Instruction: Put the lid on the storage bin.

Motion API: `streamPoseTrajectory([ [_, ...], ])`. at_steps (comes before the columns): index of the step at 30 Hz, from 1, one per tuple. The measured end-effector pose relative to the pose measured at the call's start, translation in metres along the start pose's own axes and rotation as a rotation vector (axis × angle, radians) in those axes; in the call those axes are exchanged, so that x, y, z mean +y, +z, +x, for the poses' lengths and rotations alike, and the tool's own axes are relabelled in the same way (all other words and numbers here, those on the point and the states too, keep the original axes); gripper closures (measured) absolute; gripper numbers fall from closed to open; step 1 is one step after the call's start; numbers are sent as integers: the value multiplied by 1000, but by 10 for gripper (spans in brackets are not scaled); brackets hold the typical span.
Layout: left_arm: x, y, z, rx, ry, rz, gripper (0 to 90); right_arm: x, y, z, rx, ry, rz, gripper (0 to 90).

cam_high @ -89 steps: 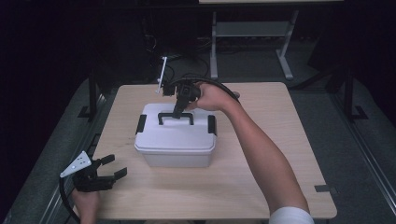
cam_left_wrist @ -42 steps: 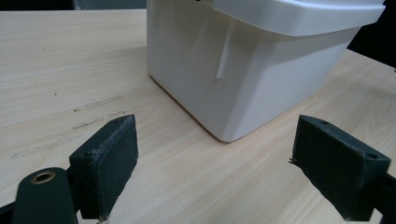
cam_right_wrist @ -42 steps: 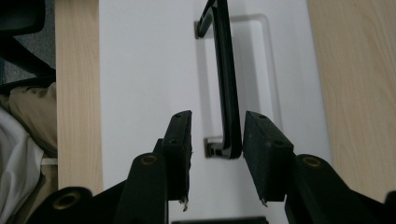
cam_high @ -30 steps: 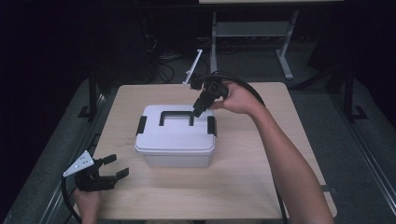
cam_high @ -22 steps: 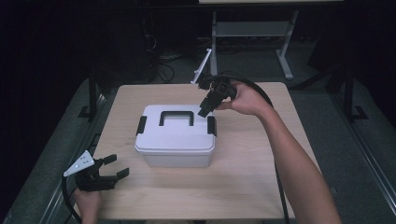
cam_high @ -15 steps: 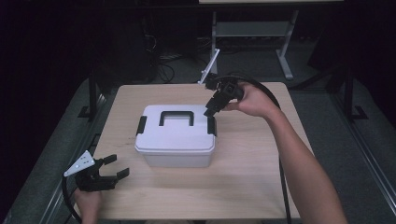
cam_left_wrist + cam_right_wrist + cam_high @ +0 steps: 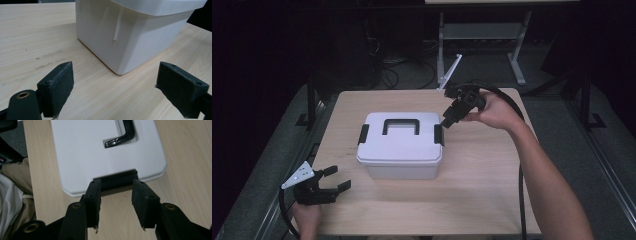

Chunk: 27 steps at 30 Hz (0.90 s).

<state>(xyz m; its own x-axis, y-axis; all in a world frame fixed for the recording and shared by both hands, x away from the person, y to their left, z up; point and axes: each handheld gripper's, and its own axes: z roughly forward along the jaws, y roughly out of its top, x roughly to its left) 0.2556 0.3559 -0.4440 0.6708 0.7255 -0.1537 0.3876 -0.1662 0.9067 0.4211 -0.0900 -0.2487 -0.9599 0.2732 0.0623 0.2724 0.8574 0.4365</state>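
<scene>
Dark floor and black surroundings ring one pale wooden table, and we work at it with a gripper in each hand.

Nearest us, our left hand rests at the table's near left corner, holding the left gripper low and level, its grey three-cornered plate on top. Its jaws stand wide apart with nothing between them. In the left gripper view a corner of the white storage box rises ahead of the jaws, clear of both pads, with bare wood in between.

Farther out, our right forearm reaches diagonally across the table's right side. The right hand is cocked at the wrist so the right gripper tilts down toward the box's right end. In the right gripper view its jaws are partly parted, empty, and straddle the black latch on that end, just short of it; we cannot tell whether the pads touch it.

We count one box, in the middle of the table, lid on. It has two black side latches, the other being the left latch, and one black carry handle lying flat in its recess on the lid. One cable trails along the right arm.
</scene>
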Motion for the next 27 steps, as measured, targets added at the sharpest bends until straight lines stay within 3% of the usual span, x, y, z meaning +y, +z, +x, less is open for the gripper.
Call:
streamPoseTrajectory([
  [27, 0, 2, -1, 1, 1, 9, 134, -35, 3, -4, -4, 52, -10, 551],
])
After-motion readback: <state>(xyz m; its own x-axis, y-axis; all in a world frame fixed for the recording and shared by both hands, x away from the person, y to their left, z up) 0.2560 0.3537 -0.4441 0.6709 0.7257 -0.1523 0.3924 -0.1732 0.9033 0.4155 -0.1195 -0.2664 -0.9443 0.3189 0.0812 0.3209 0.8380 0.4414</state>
